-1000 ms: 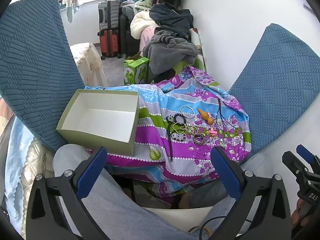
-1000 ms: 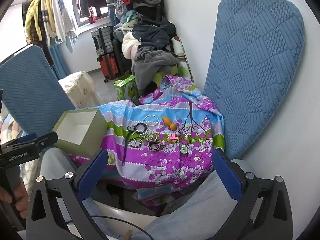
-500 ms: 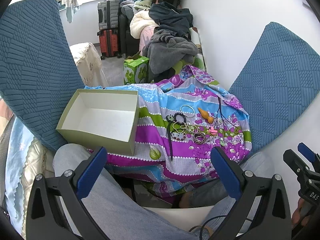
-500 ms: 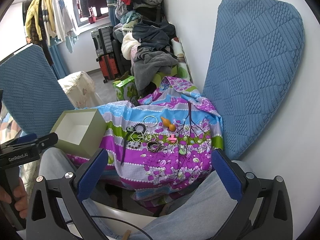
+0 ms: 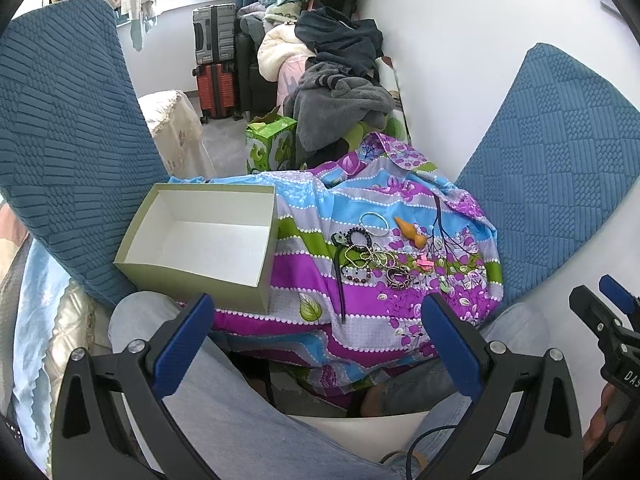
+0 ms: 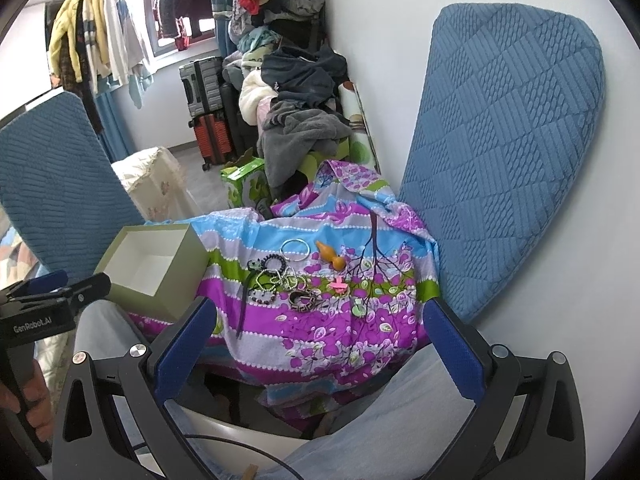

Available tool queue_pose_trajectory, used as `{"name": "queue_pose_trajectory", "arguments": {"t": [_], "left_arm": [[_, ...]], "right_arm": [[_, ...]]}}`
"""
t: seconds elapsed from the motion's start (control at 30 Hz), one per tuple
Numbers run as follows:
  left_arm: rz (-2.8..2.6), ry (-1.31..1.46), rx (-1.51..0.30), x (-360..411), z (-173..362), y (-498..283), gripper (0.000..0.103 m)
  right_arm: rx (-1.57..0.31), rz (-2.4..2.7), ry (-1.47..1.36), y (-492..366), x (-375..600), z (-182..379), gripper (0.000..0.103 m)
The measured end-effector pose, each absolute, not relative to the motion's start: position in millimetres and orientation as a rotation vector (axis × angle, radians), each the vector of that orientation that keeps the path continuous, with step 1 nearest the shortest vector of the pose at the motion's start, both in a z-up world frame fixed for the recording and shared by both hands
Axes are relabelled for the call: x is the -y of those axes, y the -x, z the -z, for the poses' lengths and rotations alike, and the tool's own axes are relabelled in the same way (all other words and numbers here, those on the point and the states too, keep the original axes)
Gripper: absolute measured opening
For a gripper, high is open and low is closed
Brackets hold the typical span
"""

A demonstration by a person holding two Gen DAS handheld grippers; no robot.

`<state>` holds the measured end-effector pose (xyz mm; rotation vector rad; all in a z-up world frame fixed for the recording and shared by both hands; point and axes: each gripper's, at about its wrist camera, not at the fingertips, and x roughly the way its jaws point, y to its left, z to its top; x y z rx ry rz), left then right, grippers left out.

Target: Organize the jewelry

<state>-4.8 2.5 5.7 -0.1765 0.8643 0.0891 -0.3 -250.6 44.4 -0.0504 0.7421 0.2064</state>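
A pile of jewelry lies on a purple, blue and green floral cloth: bead bracelets, a silver bangle, an orange carrot-shaped piece, a small pink clip and a black stick. It also shows in the right wrist view. An empty open green box stands left of the pile. My left gripper is open and empty, held back over the person's lap. My right gripper is open and empty, also short of the cloth.
Blue quilted cushions flank the cloth on both sides. Behind are a pile of clothes, suitcases and a green carton. The white wall is on the right. The person's jeans-clad legs are below both grippers.
Nearly nothing: both grippers stay open and hold about the same place, with only slight drift of the views.
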Motion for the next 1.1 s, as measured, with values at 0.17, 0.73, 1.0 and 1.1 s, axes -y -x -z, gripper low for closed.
{"name": "queue_pose_trajectory", "arguments": {"t": [0.17,0.73,1.0,1.1], "left_arm": [[-0.079,0.17,-0.868,3,-6,1,0.102],[-0.071,0.166,-0.863,6,-8,0,0.102],[-0.054,0.158,-0.871,15,-2,-4,0.102],[-0.045,0.155,-0.85,19,-5,-3,0.102]], "right_arm": [[-0.742,-0.206,0.048,-1,251,-45,0.103],[-0.742,-0.205,0.054,1,247,-44,0.103],[-0.751,-0.209,0.049,1,247,-42,0.103],[-0.757,-0.205,0.045,0,248,-40,0.103]]}}
